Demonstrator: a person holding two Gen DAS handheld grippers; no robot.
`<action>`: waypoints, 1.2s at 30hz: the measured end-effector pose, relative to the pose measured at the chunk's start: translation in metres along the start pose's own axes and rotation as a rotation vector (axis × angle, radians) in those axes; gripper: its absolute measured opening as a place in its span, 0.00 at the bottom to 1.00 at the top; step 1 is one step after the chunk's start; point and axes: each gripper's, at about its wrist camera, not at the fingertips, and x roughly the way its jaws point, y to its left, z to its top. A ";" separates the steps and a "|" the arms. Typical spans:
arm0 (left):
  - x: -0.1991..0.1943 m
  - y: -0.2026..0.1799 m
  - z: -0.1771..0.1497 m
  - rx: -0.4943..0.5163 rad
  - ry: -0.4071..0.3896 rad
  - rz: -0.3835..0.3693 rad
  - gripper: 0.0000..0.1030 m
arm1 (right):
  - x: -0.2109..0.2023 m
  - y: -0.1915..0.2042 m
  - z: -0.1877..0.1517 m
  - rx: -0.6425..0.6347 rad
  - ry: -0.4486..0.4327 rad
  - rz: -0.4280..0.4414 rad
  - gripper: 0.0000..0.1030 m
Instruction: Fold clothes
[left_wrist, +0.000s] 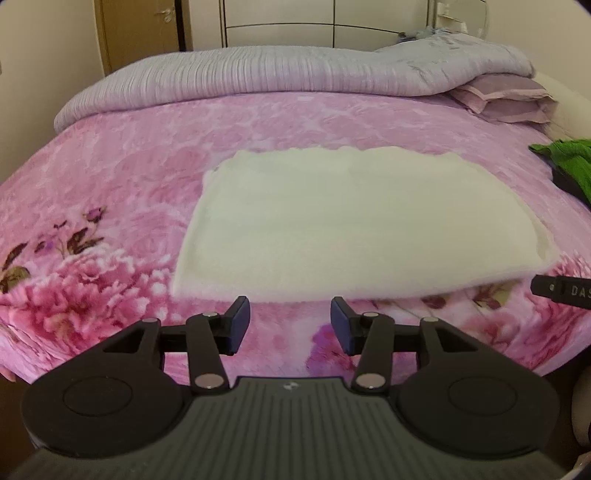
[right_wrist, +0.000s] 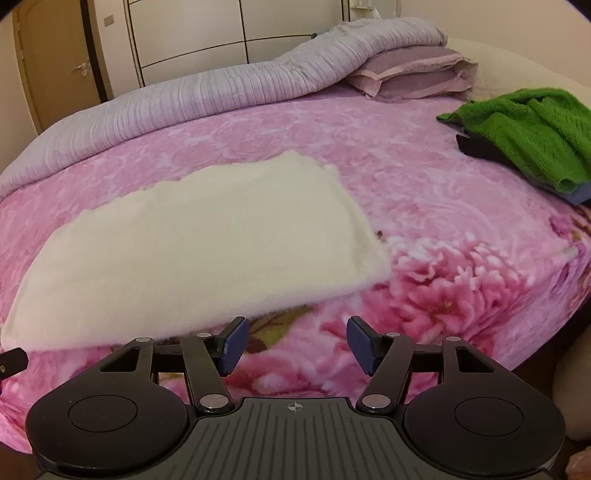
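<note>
The cream garment (left_wrist: 354, 221) lay folded flat on the bed (left_wrist: 110, 177); both grippers' fingers (left_wrist: 236, 325) were apart, holding nothing (green sweater (right_wrist: 532, 136) looked unfolded, 1 left).

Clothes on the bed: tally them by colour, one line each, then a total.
Cream: 1, the folded cream garment lying flat.
Green: 1, the green knit on the pile.
Black: 1, the black piece under it.
Grey-blue: 1, an edge showing at the pile's bottom.
Total: 4 visible.
</note>
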 end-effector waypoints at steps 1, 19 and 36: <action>-0.003 -0.001 -0.001 0.003 -0.004 -0.001 0.43 | -0.004 0.001 -0.001 -0.008 -0.003 0.000 0.62; -0.062 -0.001 -0.020 -0.001 -0.081 0.023 0.50 | -0.049 0.023 -0.016 -0.078 -0.053 0.055 0.64; -0.035 0.013 0.007 -0.035 -0.048 -0.040 0.54 | -0.010 -0.017 -0.001 0.122 -0.010 0.143 0.66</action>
